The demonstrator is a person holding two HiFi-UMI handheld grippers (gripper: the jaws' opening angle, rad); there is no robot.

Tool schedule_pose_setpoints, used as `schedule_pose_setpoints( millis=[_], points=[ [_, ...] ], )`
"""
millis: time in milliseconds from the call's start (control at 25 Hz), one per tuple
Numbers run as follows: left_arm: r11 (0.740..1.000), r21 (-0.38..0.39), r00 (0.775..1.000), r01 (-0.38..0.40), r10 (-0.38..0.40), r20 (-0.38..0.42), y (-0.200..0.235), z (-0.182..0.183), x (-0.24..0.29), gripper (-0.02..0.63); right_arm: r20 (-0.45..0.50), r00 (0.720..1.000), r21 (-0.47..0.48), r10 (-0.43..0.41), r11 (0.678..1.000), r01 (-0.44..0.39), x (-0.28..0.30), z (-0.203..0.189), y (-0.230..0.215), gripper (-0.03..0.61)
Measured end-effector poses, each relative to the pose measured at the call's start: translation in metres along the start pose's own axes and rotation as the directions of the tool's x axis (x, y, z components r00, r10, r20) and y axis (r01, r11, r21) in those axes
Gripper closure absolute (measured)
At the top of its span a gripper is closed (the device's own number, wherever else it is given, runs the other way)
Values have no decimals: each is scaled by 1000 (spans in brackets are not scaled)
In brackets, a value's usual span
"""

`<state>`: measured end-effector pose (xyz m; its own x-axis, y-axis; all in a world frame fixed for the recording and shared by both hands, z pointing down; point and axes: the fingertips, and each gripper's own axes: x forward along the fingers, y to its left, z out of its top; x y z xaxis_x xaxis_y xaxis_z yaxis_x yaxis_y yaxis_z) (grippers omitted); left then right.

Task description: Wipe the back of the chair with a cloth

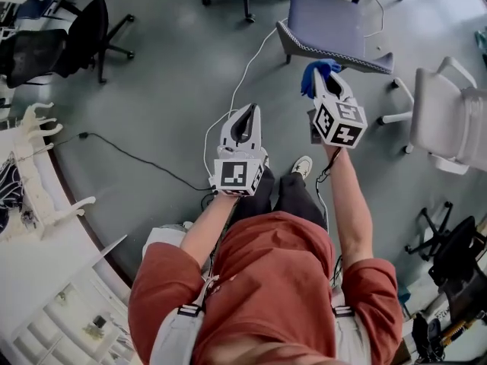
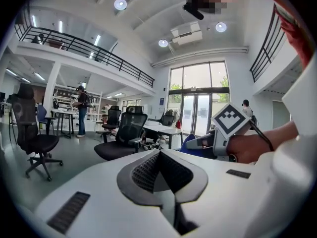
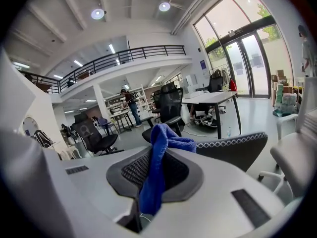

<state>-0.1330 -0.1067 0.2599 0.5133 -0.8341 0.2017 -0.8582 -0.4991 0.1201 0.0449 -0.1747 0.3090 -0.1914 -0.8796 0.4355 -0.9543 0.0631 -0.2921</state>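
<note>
black office chair (image 1: 85, 29), white chair (image 1: 449, 116), white desk (image 1: 53, 251)

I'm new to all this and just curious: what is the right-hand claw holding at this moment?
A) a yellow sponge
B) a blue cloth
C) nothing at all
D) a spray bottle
B: in the right gripper view the right claw is shut on a blue cloth, which bunches up above its jaws.

Left hand-held gripper (image 2: 158, 153), jaws together, faces black chair (image 2: 124, 135).
</note>
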Motion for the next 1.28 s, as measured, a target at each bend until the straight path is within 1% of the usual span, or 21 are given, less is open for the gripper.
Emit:
schedule_pose_setpoints(
  millis=[160,280,440,520,600,680,760,880,960,1000,1080,1200,1280],
  points=[
    [999,11,999,44,-44,21,-21,42,3,600,61,998,-42,0,999,3,-52,31,3,522],
    [996,22,995,91,-92,45,-43,72,5,600,109,994,-59,-22,998,28,-96,60,-14,522],
    [989,53,988,138,-142,65,-64,110,3,600,192,979,-38,-71,996,80,-151,99,-36,522],
    [984,77,983,158,-164,86,-73,131,3,600,249,965,-39,-83,995,95,-177,119,-39,522],
    [981,106,975,164,-178,132,-82,156,0,600,327,941,-66,-83,992,111,-206,140,-38,522],
    [976,140,966,164,-188,177,-90,179,-4,600,404,910,-131,-95,978,160,-233,158,-34,522],
    [972,172,961,160,-193,196,-96,196,-12,600,476,872,-207,-115,949,239,-256,170,-28,522],
    [965,218,947,147,-201,250,-99,216,-21,600,570,811,-268,-135,902,339,-279,183,-19,522],
    [963,230,940,139,-202,276,-97,226,-26,600,599,790,-287,-133,885,367,-284,190,-10,522],
    [963,233,939,137,-201,280,-95,229,-28,600,606,785,-281,-133,886,368,-285,193,-6,522],
    [961,242,937,133,-201,287,-92,234,-33,600,610,781,-255,-134,900,354,-285,198,-2,522],
    [962,243,934,126,-198,298,-92,236,-35,600,599,789,-248,-136,905,345,-282,201,-2,522],
    [967,227,938,119,-184,293,-88,235,-37,600,592,795,-259,-132,903,343,-279,202,1,522]
  ],
)
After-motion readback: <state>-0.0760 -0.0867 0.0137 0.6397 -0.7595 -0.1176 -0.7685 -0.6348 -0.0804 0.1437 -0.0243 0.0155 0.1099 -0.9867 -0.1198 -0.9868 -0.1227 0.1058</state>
